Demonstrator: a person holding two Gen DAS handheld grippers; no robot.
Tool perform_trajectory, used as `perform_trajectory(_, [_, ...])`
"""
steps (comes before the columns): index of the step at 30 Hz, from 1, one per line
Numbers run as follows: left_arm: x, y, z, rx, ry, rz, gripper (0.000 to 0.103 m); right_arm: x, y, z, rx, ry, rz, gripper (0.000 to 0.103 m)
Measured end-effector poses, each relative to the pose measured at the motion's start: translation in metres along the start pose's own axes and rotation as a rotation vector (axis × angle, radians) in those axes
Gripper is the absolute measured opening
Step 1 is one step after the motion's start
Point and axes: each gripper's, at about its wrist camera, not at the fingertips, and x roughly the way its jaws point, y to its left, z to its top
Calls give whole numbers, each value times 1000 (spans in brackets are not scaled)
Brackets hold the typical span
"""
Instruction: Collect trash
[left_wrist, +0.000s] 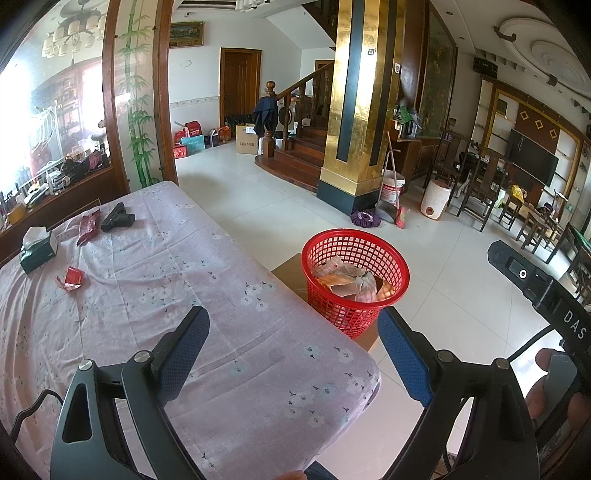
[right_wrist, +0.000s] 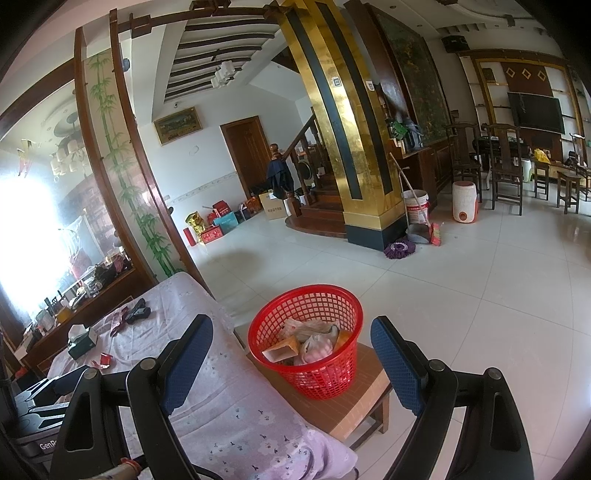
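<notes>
- Left gripper (left_wrist: 293, 352) hangs released and empty over the bench (left_wrist: 236, 332).
- Right gripper (right_wrist: 291, 360) is released too, empty.
- Red basket (right_wrist: 306, 338) holds trash on a stool (right_wrist: 354, 402).
- Red wrapper (left_wrist: 71, 278) lies on the bench.

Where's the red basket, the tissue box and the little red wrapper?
red basket (right_wrist: 255, 328), right wrist view, left rim.
tissue box (left_wrist: 38, 254), left wrist view, dark side.
red wrapper (left_wrist: 72, 277), left wrist view, its middle.

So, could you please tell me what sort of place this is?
Most likely a family home's living area: a wooden staircase, a wall-mounted television behind wooden chairs, and a cloth-covered table.
</notes>
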Motion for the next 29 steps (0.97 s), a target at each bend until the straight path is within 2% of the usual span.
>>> perform_trajectory(23, [1, -1, -1, 2, 3, -1, 91, 0, -1, 1, 0, -2, -1, 90])
perform_trajectory(27, [7, 1, -3, 0, 10, -44, 91, 1, -2, 1, -1, -1, -2, 90])
perform_trajectory(29, [18, 9, -2, -20, 73, -79, 91, 2, -6, 0, 3, 5, -2, 90])
